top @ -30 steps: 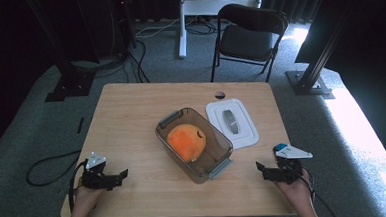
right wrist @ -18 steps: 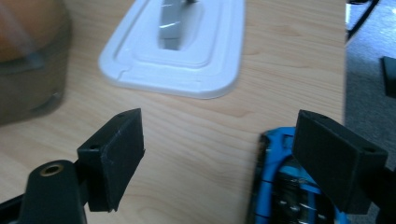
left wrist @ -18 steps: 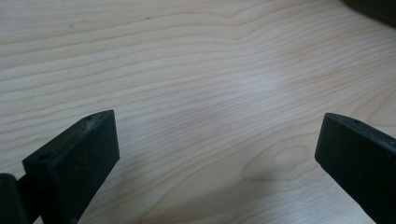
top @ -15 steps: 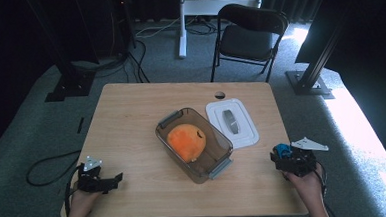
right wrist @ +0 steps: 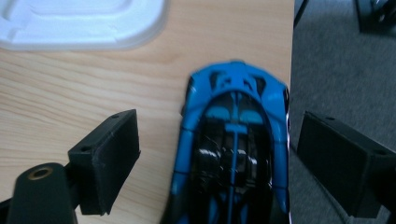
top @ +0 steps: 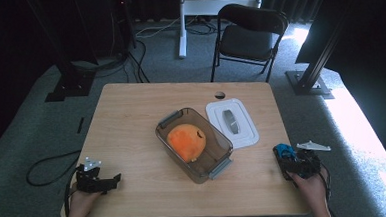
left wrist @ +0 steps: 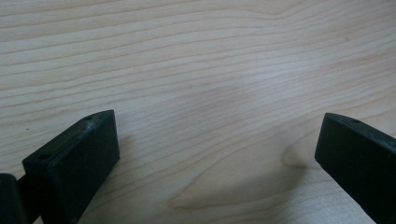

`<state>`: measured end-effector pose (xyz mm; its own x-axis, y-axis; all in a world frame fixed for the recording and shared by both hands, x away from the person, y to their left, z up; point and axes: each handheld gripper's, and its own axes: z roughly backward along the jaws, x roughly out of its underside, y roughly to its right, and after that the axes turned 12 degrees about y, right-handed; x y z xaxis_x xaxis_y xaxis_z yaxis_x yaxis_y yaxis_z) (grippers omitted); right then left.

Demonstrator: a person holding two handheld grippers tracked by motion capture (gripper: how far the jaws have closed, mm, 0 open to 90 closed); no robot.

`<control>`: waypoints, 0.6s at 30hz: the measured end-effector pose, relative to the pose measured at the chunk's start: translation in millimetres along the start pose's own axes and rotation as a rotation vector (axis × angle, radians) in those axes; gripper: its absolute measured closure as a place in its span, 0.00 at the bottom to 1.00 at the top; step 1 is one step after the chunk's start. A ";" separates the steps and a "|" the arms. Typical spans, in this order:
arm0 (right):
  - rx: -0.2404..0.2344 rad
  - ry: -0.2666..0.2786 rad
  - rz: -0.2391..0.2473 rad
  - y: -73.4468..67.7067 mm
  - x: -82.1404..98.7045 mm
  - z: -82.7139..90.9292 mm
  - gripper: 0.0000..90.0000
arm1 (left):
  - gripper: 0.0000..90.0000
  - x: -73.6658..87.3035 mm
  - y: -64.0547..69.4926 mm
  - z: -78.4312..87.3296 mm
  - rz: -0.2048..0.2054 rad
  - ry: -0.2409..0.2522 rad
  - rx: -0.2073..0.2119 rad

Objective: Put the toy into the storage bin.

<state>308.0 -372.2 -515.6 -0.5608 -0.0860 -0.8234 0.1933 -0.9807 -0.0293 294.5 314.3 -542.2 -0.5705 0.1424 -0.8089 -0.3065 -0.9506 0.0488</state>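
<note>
A blue toy car (right wrist: 233, 149) lay at the tabletop's (top: 131, 121) right edge, between the right tool's (right wrist: 219, 163) wide-open jaws, touching neither. A white lid (right wrist: 84, 23) lay beyond it, beside a clear container (top: 195, 143) holding an orange fruit (top: 185, 141). The left tool (left wrist: 215, 154) gaped empty over bare wood.

A: What do your tools look like from above?

B: Your left gripper (top: 98, 179) is black, with a pale grey three-cornered plate on top and a dark cable trailing off it. Your right gripper (top: 298, 164) is black too, with the same grey plate.

A: And the jaws up close?

B: Blocky matte-black pads (left wrist: 77, 154) with small holes; a brass-ringed hole (right wrist: 39, 173) sits behind one.
</note>
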 end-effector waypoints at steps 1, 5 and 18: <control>-0.001 -0.013 -0.011 1.8 1.9 -1.8 0.14 | 0.00 0.1 0.4 -0.4 -0.003 0.001 -0.005; 0.005 -0.042 -0.029 6.4 9.5 -7.9 0.15 | 0.00 0.9 2.9 -2.5 -0.036 -0.002 -0.036; -0.014 -0.073 -0.029 6.4 15.1 -14.0 0.25 | 0.00 2.2 2.7 -4.3 -0.020 0.020 -0.072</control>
<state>312.0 -377.4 -536.2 -0.6236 -0.0708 -0.7785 0.1874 -0.9804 -0.0610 295.7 310.9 -546.4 -0.5495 0.1564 -0.8207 -0.2616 -0.9651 -0.0088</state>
